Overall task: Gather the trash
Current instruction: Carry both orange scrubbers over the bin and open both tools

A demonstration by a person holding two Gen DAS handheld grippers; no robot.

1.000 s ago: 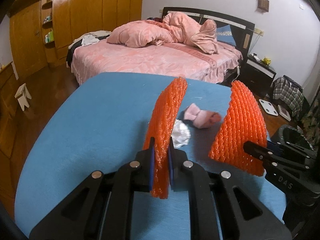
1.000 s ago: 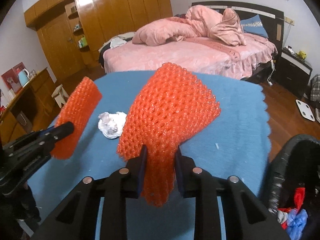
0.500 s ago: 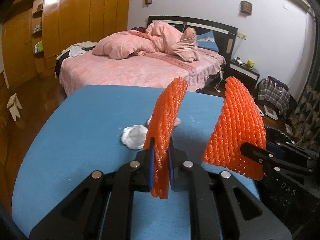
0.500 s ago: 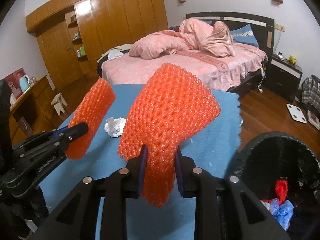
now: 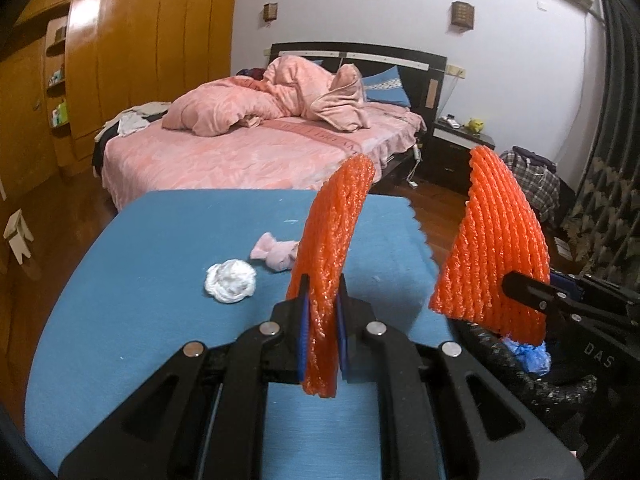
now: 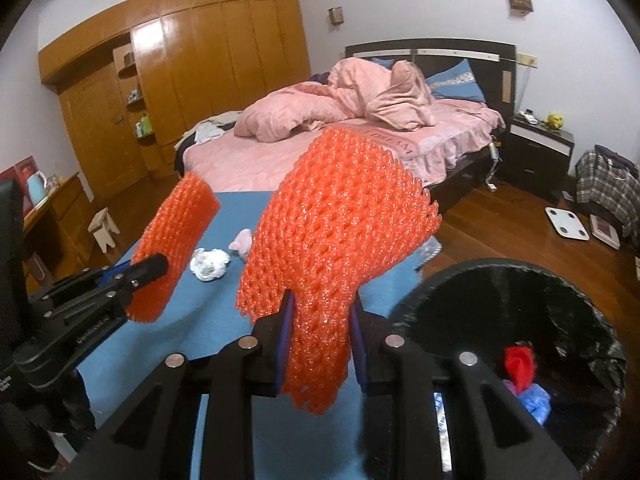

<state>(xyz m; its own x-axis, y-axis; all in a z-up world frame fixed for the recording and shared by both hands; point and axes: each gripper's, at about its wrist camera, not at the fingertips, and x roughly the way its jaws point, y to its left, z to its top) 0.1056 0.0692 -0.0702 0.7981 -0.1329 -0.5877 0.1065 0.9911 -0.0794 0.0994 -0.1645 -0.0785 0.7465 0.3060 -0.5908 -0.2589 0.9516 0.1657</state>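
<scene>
My left gripper (image 5: 322,340) is shut on an orange foam net (image 5: 334,248), held upright above the blue table (image 5: 132,280). My right gripper (image 6: 318,344) is shut on a second orange foam net (image 6: 340,232). It hangs at the rim of the black-lined trash bin (image 6: 560,292), which holds red and blue scraps. That net (image 5: 496,248) and the bin rim (image 5: 520,376) also show at the right of the left wrist view. A white crumpled paper ball (image 5: 231,281) and a pink wrapper (image 5: 276,255) lie on the table.
A pink bed (image 5: 256,148) stands beyond the table. Wooden wardrobes (image 6: 192,80) line the left wall. A small stool (image 6: 104,228) stands on the wood floor at left. A nightstand (image 6: 540,152) and a white scale (image 6: 566,224) are at right.
Both grippers, each holding its net, have moved right toward the bin. The bin has come further into both views. The paper ball and wrapper have stayed on the table.
</scene>
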